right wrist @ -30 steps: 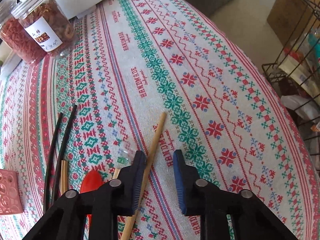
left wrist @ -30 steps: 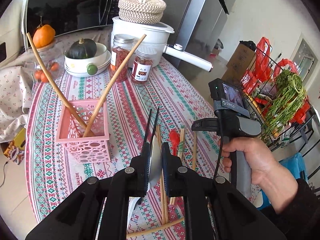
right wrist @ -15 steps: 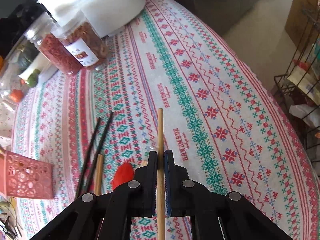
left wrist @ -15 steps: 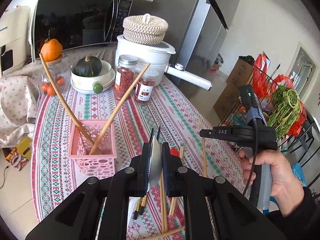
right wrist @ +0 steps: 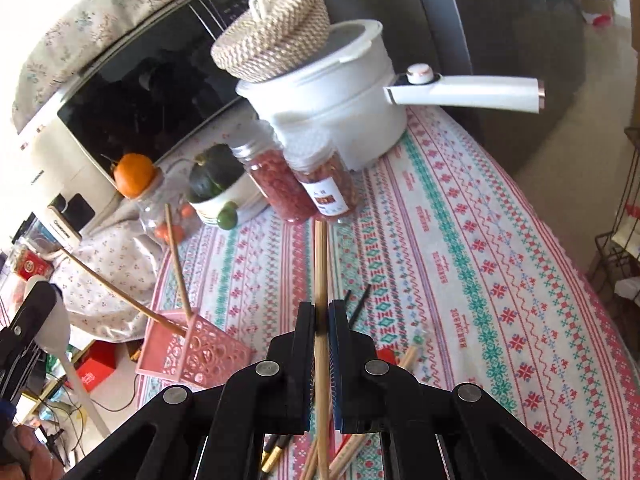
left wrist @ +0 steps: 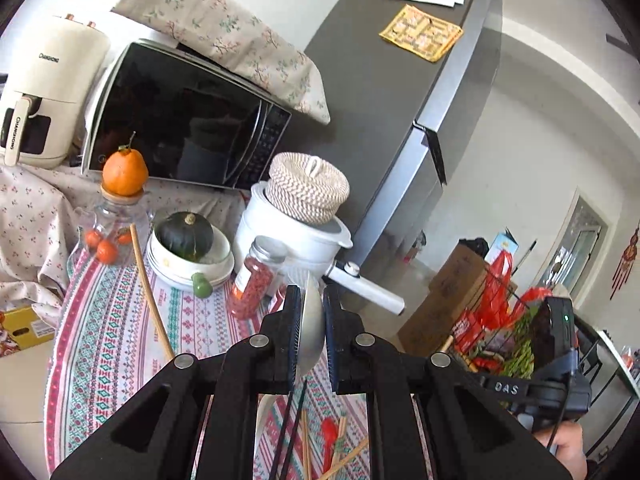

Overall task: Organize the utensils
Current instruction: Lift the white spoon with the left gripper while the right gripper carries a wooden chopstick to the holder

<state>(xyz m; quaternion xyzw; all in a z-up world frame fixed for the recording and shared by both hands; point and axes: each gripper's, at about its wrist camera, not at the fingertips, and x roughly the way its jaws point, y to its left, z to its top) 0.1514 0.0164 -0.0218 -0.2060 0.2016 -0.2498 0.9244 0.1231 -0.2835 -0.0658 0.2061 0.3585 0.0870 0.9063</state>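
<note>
My left gripper [left wrist: 308, 320] is shut on a white spoon [left wrist: 311, 328], held high above the table; it also shows at the left edge of the right wrist view [right wrist: 56, 328]. My right gripper [right wrist: 321, 320] is shut on a single wooden chopstick [right wrist: 320, 264], lifted off the cloth and pointing at the jars. A pink basket [right wrist: 192, 346] stands on the table left of my right gripper with two long wooden sticks [right wrist: 176, 256] leaning in it. Black chopsticks [right wrist: 358, 304], wooden chopsticks [right wrist: 352, 452] and a red spoon [left wrist: 330, 430] lie on the cloth.
Two spice jars [right wrist: 304, 184], a white pot [right wrist: 340, 108] with a long handle and woven lid, a bowl with a green squash [left wrist: 186, 240], a glass jar topped by an orange [left wrist: 120, 204] and a microwave [left wrist: 180, 120] stand behind. A wire rack [left wrist: 504, 332] is right.
My right gripper closed on the wooden chopstick and lifted it off the cloth. Both grippers have risen and tilted up, the left one still holding the white spoon.
</note>
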